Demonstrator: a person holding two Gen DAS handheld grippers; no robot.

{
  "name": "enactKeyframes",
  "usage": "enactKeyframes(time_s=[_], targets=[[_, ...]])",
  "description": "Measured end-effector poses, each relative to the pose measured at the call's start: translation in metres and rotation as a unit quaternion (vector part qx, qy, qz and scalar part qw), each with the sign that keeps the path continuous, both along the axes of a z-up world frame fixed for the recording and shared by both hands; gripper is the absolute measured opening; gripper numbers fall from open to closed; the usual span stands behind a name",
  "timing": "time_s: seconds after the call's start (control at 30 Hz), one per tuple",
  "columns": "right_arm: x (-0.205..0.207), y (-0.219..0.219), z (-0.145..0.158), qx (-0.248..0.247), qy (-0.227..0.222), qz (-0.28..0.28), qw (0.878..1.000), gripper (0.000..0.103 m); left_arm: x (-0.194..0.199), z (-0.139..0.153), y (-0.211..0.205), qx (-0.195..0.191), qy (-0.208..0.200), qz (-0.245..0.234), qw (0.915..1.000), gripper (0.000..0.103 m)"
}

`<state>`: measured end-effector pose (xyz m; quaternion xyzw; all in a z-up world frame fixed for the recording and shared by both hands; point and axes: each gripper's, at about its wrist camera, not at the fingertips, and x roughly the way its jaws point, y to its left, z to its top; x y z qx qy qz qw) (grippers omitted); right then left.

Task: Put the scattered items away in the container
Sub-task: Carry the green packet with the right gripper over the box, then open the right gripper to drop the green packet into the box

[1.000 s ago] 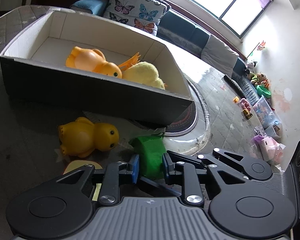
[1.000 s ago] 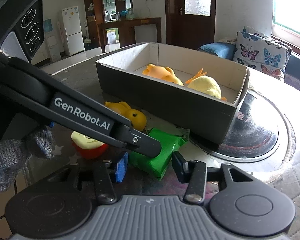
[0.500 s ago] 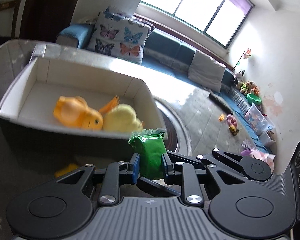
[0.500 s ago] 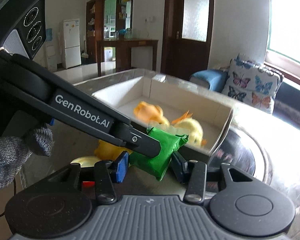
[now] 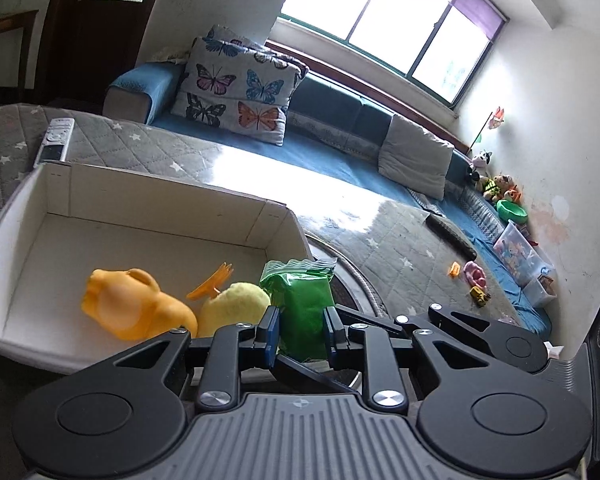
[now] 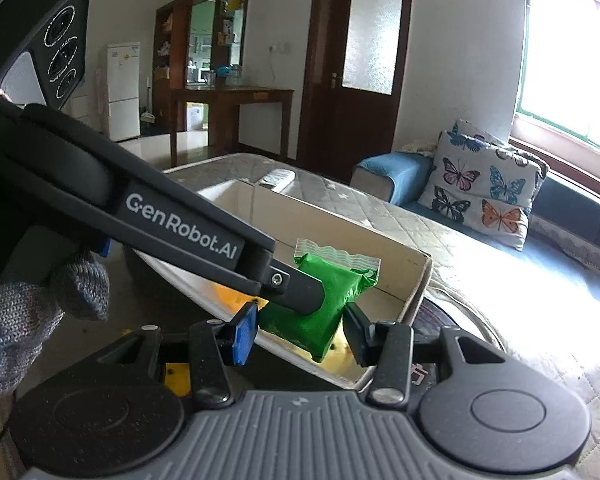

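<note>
The left gripper [image 5: 300,330] is clenched on the green packet [image 5: 302,312], held at lower centre of the left wrist view above the box [image 5: 156,200] near its right-hand wall, where an orange duck [image 5: 132,310] and a yellow plush toy [image 5: 234,312] already lie. The right gripper [image 6: 300,334] sits spread wide around the packet [image 6: 320,300] without touching it. The likely trouble is letting go too near that wall, so the packet catches the rim and tips outside.

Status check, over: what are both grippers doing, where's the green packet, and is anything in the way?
Left gripper shut on green packet, lifted near box corner. Right gripper open, empty. Orange toy and yellow plush already inside; no obstruction seen.
</note>
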<state>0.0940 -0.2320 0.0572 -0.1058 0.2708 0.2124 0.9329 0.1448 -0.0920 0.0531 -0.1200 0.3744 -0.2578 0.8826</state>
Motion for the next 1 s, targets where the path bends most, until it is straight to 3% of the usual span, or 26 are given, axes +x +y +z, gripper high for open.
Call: enactKeyframes(time_s=[0.4, 0.8, 1.0], targets=[[0.024, -0.019, -0.018, 0.011, 0.022, -0.021, 0.999, 0.048, 0.028, -0.023, -0.010, -0.009, 0.023, -0.004, 0.9997, 0.025], [0.013, -0.030, -0.012, 0.005, 0.014, -0.027, 1.000, 0.049, 0.016, -0.022, 0.005, -0.006, 0.022, 0.010, 0.9997, 0.026], [-0.007, -0.031, -0.005, 0.008, 0.004, -0.025, 1.000, 0.055, 0.002, -0.017, 0.016, -0.011, 0.017, 0.016, 0.9997, 0.027]])
